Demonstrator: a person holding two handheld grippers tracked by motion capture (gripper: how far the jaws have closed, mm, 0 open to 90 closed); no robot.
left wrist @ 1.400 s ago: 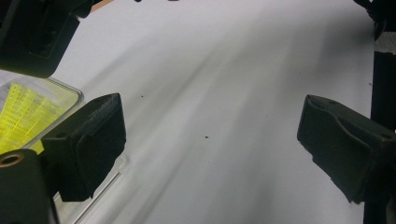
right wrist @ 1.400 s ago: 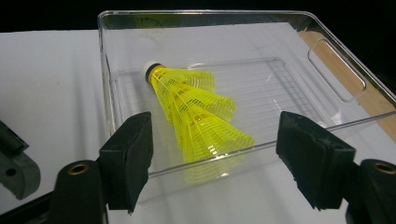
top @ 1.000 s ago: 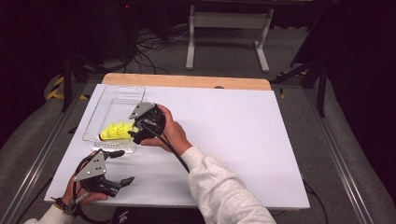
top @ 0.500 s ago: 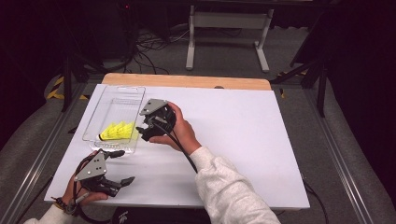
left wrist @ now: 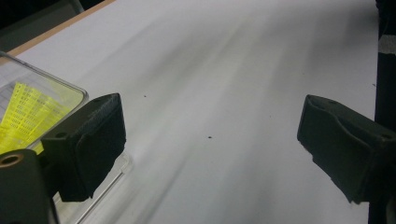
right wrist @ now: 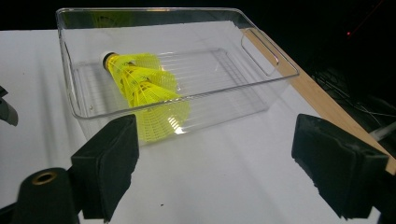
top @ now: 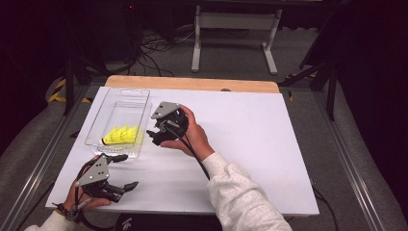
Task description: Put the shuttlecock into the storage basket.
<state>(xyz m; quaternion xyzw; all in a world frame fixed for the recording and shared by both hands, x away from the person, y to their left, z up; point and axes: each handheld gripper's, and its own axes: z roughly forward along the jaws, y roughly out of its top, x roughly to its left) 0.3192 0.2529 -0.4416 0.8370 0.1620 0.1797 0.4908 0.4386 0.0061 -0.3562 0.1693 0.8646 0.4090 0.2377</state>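
A clear plastic bin [top: 144, 103] stands on the left of the white table top, with a nested stack of yellow shuttlecocks [top: 120, 135] lying in its near end. My right gripper [top: 153, 136] hovers just right of the bin, jaws pointing at it, open and empty. In the right gripper view the bin [right wrist: 273, 70] and shuttlecocks [right wrist: 147, 95] lie ahead of that gripper [right wrist: 219, 172], apart from its pads [right wrist: 108, 163]. My left gripper [top: 126, 171] rests near the front left edge, open with nothing between its jaws. The left gripper view puts it [left wrist: 210, 144] beside the bin's corner [left wrist: 79, 93].
The white table top [top: 250, 144] stretches wide to the right of the bin, with a wooden strip [top: 192, 83] along its far edge. Beyond it are cables and a white stand [top: 235, 21] on the dark floor. Metal rails run along both sides.
My right gripper has drawn back to the right, from over the bin's near end to just outside it, jaws empty. The shuttlecocks stay in the bin. The left gripper has not moved.
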